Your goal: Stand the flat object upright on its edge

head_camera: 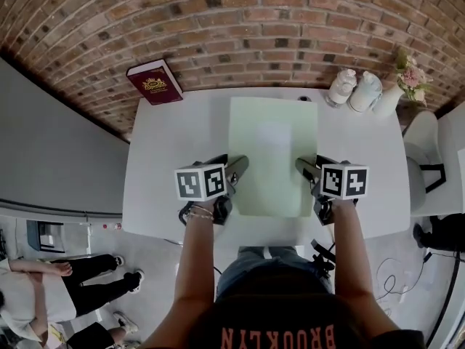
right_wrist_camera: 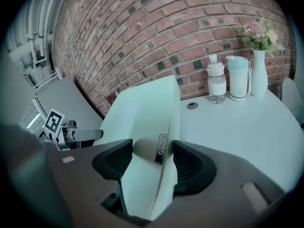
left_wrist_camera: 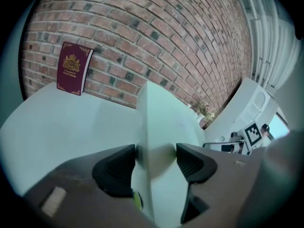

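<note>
Head view shows the pale green flat object (head_camera: 272, 140) mid-table, its near end off the white table (head_camera: 163, 187), left gripper (head_camera: 237, 166) and right gripper (head_camera: 303, 167) pinching its side edges; uneven lifting could twist it loose or topple it toward the far brick wall (head_camera: 254, 35).

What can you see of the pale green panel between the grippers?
The pale green panel is a flat, smooth, matte rectangle, plastic-looking, with a small dark tag on its right edge. It lies lengthwise over the white table, and its near end looks lifted. The left gripper and right gripper clamp its long edges. Whether its far end touches the table is unclear.
</note>
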Action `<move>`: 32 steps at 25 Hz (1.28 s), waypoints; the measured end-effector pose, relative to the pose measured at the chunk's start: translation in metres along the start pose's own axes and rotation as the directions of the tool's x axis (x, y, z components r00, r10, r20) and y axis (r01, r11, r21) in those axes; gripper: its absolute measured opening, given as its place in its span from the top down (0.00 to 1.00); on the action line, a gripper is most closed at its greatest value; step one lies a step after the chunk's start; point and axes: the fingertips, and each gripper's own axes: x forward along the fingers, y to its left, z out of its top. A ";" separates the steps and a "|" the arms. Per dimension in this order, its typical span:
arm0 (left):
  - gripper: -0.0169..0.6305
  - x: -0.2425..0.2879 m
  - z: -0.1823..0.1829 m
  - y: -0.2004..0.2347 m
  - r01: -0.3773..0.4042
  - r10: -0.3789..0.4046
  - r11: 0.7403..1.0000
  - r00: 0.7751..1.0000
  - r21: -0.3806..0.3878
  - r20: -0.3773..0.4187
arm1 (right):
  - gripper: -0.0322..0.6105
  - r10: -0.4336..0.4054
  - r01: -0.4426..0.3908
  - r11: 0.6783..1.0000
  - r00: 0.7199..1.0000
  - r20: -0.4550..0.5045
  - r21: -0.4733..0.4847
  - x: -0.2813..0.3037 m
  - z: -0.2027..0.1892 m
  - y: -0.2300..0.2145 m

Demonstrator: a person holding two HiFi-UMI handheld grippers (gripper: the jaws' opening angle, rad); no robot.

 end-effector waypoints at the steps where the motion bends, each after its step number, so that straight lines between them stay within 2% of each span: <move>1: 0.54 -0.002 0.003 -0.002 0.000 -0.001 1.000 1.000 0.008 0.007 | 0.53 -0.001 0.001 1.000 1.000 0.007 -0.005 -0.002 0.003 0.002; 11: 0.54 -0.025 0.030 -0.012 0.003 -0.008 0.998 0.996 0.061 0.084 | 0.53 0.002 0.004 0.997 0.997 0.076 -0.078 -0.017 0.031 0.023; 17: 0.54 -0.039 0.048 -0.018 0.004 -0.019 0.995 0.987 0.095 0.158 | 0.53 0.011 0.008 0.992 0.990 0.144 -0.128 -0.025 0.049 0.036; 24: 0.54 -0.052 0.068 -0.024 0.006 -0.037 0.992 0.970 0.126 0.242 | 0.54 0.022 0.025 0.981 0.971 0.236 -0.193 -0.039 0.074 0.052; 32: 0.54 -0.067 0.091 -0.034 -0.007 -0.063 0.980 0.937 0.198 0.344 | 0.54 0.047 0.046 0.966 0.935 0.351 -0.254 -0.053 0.097 0.066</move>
